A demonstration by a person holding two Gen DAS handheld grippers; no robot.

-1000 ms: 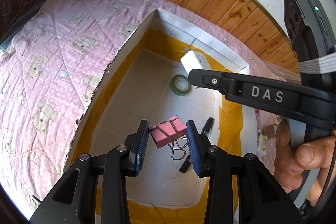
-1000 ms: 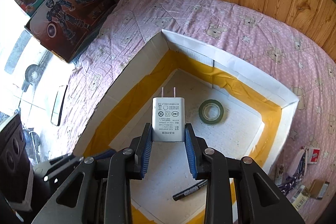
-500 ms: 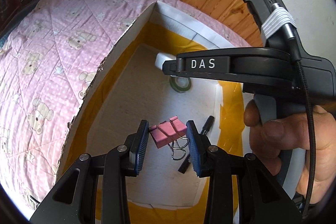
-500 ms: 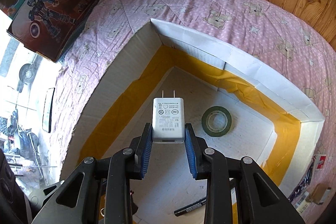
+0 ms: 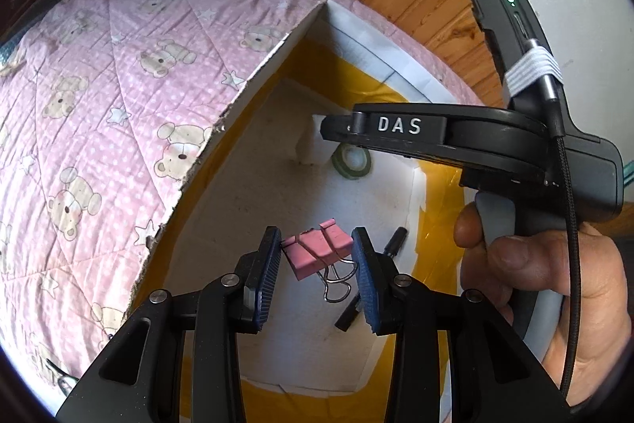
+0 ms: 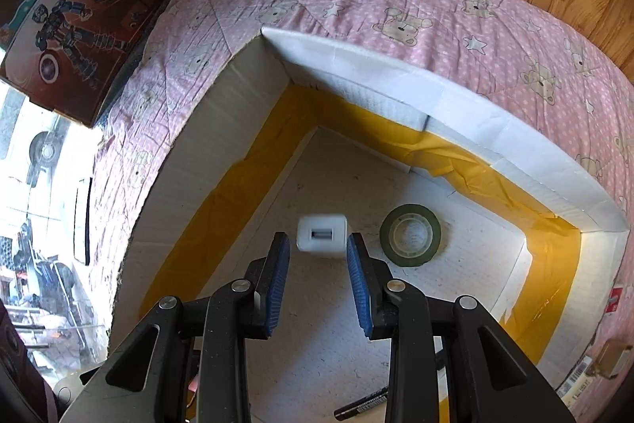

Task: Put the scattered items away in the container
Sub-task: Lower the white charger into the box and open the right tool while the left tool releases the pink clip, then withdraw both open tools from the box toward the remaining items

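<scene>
Blur over the white charger point(image 6: 321, 238), edges smeared, prongs not to be made out, only a dark slot on its near face. Free of both pads of the right gripper point(image 6: 317, 244), jaws spread wide, charger just past the tips and above the floor of the box point(image 6: 356, 78); impossible to say whether touching that floor. From the left wrist camera, same charger point(image 5: 313, 145) half hidden behind the right gripper's black finger, a pale smudge near the far left wall.

Roll of tape point(image 6: 410, 234) flat on the box floor, just right of the charger; from the left camera point(image 5: 352, 163) its far half cut off by that finger. Black marker point(image 5: 392, 244) mostly covered by the left gripper's right pad; in the right view only its end point(image 6: 362, 405) at the near edge, white print too small to read.

Left gripper point(image 5: 317, 264) clamped on a pink binder clip point(image 5: 317, 254), wire handles hanging down, held over the near part of the box.

Readable: "DAS" in white on the right gripper's side point(image 5: 398, 125) (green light lit above it). Hand point(image 5: 535, 284) around its grey grip. Lettering on the robot toy carton point(image 6: 71, 10) too warped to read. Barcode label point(image 6: 576, 389) on the pink bear quilt point(image 6: 436, 6), digits illegible.
</scene>
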